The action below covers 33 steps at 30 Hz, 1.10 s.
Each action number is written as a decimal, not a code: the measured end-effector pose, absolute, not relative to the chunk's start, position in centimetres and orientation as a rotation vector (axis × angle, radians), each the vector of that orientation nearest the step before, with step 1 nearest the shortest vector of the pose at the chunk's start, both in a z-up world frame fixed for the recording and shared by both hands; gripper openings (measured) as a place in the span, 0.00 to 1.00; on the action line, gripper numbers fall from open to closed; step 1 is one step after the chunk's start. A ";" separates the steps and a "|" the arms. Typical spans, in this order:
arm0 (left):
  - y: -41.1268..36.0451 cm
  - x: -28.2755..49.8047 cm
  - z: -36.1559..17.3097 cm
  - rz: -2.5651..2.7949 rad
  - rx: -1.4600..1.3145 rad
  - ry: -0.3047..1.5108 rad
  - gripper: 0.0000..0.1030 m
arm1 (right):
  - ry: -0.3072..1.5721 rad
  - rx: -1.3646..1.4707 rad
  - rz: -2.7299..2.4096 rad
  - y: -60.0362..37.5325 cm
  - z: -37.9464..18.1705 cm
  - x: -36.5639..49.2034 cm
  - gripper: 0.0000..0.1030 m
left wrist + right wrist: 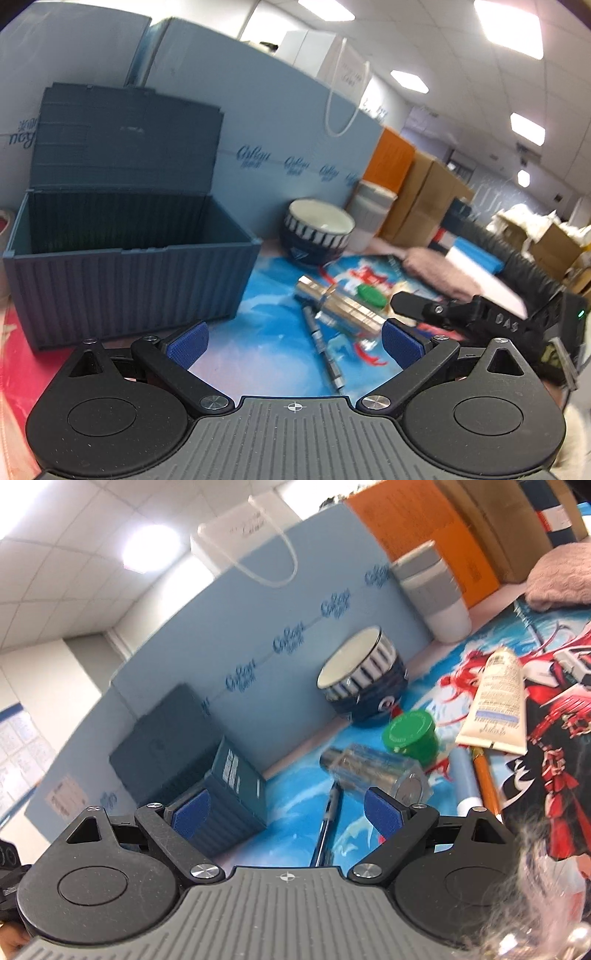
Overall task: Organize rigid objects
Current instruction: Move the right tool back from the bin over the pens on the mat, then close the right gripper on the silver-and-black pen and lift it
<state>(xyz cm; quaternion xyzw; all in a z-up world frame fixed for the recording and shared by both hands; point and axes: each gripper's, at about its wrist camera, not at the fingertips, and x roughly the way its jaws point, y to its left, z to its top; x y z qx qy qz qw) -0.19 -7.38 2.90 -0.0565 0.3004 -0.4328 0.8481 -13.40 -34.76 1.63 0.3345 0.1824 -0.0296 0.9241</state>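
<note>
Fingers (382,814) of both grippers stand apart, empty. Right gripper (286,814) faces the bottle (373,771) at 12 o'clock beside the box (125,258); better to center it before closing, clear of the pen (327,823).

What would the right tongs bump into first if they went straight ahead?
Probably the pen lying between the open right tongs, then the clear glass bottle just beyond. Depth is hard to judge here.
</note>
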 end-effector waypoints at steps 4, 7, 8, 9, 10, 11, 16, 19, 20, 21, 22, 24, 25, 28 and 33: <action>-7.1 -0.2 1.5 -0.912 -0.063 0.693 0.98 | 0.462 0.626 -0.048 -34.1 1.3 -12.1 0.87; -6.4 -0.5 1.0 -0.895 -0.043 0.687 0.98 | 0.536 0.539 -0.058 -33.4 1.1 -10.8 0.83; -6.3 -0.6 0.9 -0.885 -0.032 0.681 0.98 | 0.560 0.509 -0.062 -33.1 1.1 -10.4 0.76; -6.3 -0.6 0.8 -0.880 -0.027 0.678 0.98 | 0.582 0.476 -0.062 -32.7 0.9 -9.8 0.68; -6.1 -0.6 0.7 -0.882 -0.033 0.677 0.98 | 0.601 0.449 -0.062 -32.4 0.8 -9.3 0.66; -6.0 -0.6 0.7 -0.887 -0.043 0.678 0.98 | 0.617 0.425 -0.063 -32.1 0.6 -8.7 0.61; -5.5 -0.3 0.2 -0.888 -0.072 0.690 0.98 | 0.693 0.313 -0.133 -30.9 -0.3 -5.6 0.46; -5.1 -0.2 0.0 -0.880 -0.086 0.690 0.98 | 0.722 0.266 -0.161 -30.5 -0.7 -3.9 0.39; -5.0 -0.1 0.1 -0.878 -0.095 0.690 0.98 | 0.721 0.244 -0.165 -30.3 -0.7 -3.5 0.36; -4.8 -0.1 0.1 -0.877 -0.103 0.688 0.98 | 0.722 0.236 -0.165 -30.2 -0.8 -3.1 0.34; -4.7 0.0 0.2 -0.878 -0.109 0.686 0.98 | 0.722 0.237 -0.159 -30.1 -0.9 -2.7 0.34; -4.5 0.0 0.4 -0.878 -0.117 0.684 0.98 | 0.718 0.205 -0.149 -29.7 -1.1 -2.1 0.29; -4.5 0.0 0.6 -0.880 -0.119 0.682 0.98 | 0.717 0.182 -0.153 -29.4 -1.1 -1.8 0.26; -3.9 0.0 2.0 -0.892 -0.129 0.655 0.98 | 0.715 0.127 -0.137 -28.5 -1.3 -1.6 0.11; -2.9 0.6 5.1 -0.854 -0.102 0.562 0.98 | 0.684 0.158 -0.112 -28.3 -1.1 -2.2 0.10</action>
